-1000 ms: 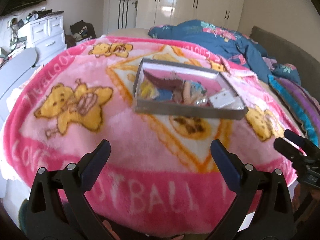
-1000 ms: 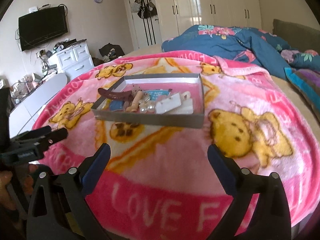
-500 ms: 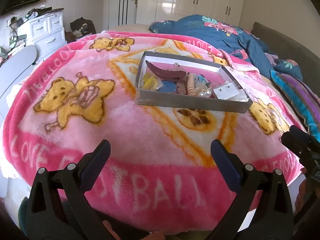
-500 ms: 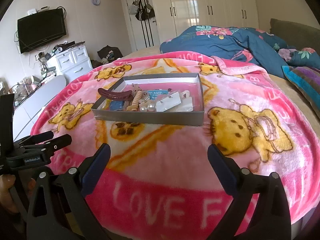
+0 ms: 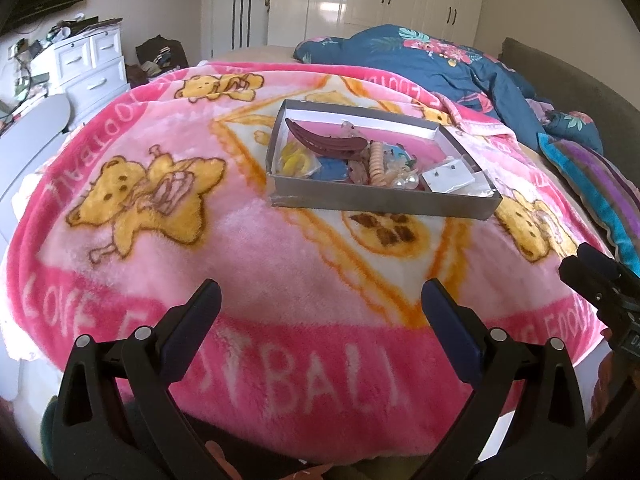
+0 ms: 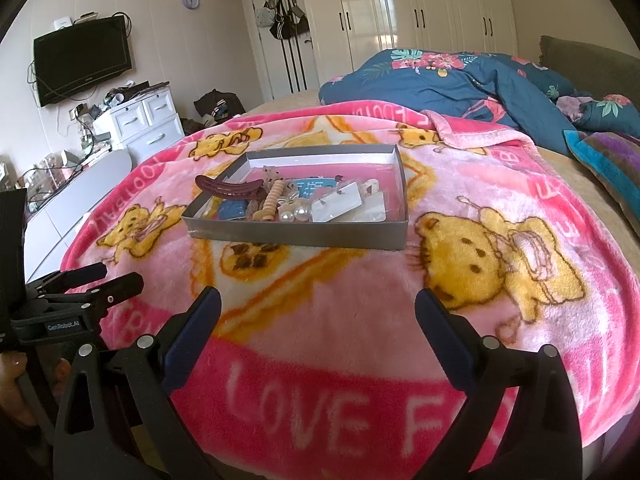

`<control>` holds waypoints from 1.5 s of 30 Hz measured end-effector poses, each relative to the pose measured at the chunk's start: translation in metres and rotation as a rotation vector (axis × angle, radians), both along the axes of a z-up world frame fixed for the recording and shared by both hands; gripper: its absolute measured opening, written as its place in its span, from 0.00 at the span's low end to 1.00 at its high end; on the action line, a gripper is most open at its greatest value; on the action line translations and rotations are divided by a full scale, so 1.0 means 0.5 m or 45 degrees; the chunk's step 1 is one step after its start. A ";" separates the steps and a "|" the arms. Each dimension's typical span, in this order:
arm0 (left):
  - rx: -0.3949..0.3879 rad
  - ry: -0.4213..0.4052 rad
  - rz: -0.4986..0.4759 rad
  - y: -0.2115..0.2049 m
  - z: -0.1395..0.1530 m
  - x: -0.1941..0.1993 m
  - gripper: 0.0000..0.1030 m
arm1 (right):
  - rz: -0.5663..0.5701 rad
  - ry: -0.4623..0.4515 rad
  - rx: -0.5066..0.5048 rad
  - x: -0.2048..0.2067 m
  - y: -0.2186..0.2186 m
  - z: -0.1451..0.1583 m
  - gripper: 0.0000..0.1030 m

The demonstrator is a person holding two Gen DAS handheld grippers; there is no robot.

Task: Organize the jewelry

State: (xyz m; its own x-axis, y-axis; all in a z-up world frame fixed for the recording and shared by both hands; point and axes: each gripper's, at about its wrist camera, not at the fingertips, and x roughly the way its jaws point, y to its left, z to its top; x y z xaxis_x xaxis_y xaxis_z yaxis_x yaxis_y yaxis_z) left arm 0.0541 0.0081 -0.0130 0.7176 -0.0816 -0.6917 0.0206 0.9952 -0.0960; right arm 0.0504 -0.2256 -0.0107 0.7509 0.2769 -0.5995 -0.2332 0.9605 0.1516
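A shallow grey box (image 5: 380, 200) (image 6: 296, 234) sits on the pink bear blanket in the middle of the bed. It holds a dark red hair clip (image 5: 326, 144) (image 6: 230, 190), a beige beaded piece (image 5: 376, 160) (image 6: 272, 200), pearls (image 6: 294, 213), white earring cards (image 5: 446, 176) (image 6: 338, 202) and yellow and blue bits. My left gripper (image 5: 320, 304) is open and empty above the blanket's front edge; it also shows in the right wrist view (image 6: 102, 276). My right gripper (image 6: 318, 304) is open and empty, also well short of the box.
The pink blanket (image 5: 224, 220) covers the near bed. A blue floral duvet (image 5: 440, 64) and striped pillow (image 5: 600, 192) lie at the right. A white drawer unit (image 6: 140, 124), a TV (image 6: 82, 58) and white wardrobes (image 6: 420, 12) stand beyond.
Both grippers have risen and tipped, so the box's contents show more from above. Both stay open and empty; the box has not moved.
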 end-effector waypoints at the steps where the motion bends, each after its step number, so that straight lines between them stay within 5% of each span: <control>1: 0.001 0.000 -0.001 0.000 0.000 0.000 0.91 | 0.001 0.001 0.002 0.000 -0.001 0.000 0.94; 45: 0.008 -0.003 -0.003 0.001 0.005 -0.002 0.91 | 0.001 0.006 0.005 -0.004 0.004 -0.001 0.94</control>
